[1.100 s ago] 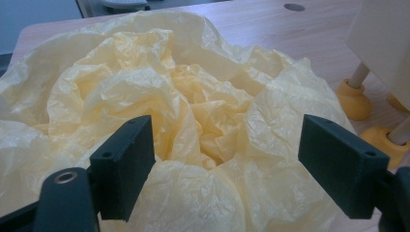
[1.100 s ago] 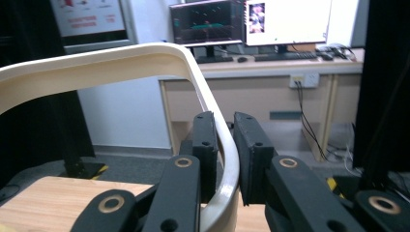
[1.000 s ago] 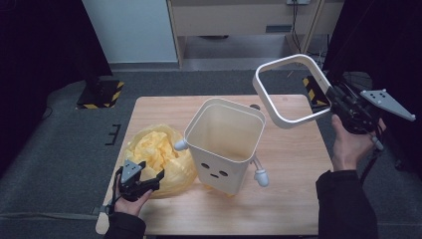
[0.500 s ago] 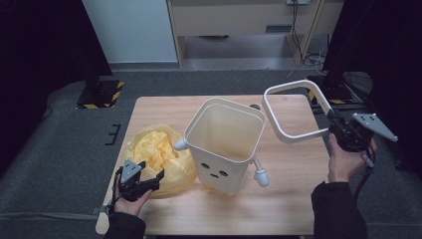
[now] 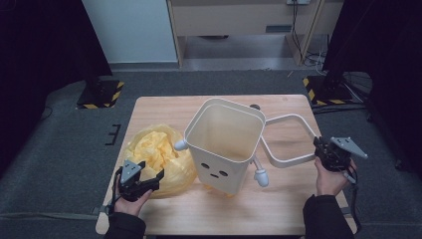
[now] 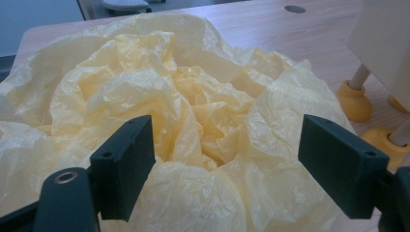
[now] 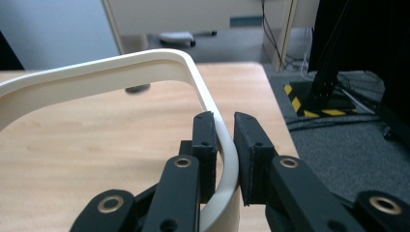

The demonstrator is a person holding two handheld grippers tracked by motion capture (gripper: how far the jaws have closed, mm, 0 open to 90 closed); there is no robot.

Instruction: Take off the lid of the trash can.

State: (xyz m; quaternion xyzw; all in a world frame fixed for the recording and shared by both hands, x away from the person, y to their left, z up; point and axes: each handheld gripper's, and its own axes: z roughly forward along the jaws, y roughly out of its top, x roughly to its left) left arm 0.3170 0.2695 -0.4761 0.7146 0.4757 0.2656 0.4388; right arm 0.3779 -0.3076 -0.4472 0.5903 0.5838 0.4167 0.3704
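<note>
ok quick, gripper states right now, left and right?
Left gripper: open, jaws spread in front of the yellow bag, holding nothing.
Right gripper: shut on the white ring frame, low by the table.

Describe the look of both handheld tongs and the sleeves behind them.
Both are black. The left tongs have flat rectangular jaws with small screw holes. The right tongs carry a grey three-cornered plate on top; brass-ringed pivots show in the right gripper view. A dark cable trails from each. Both sleeves are dark.
</note>
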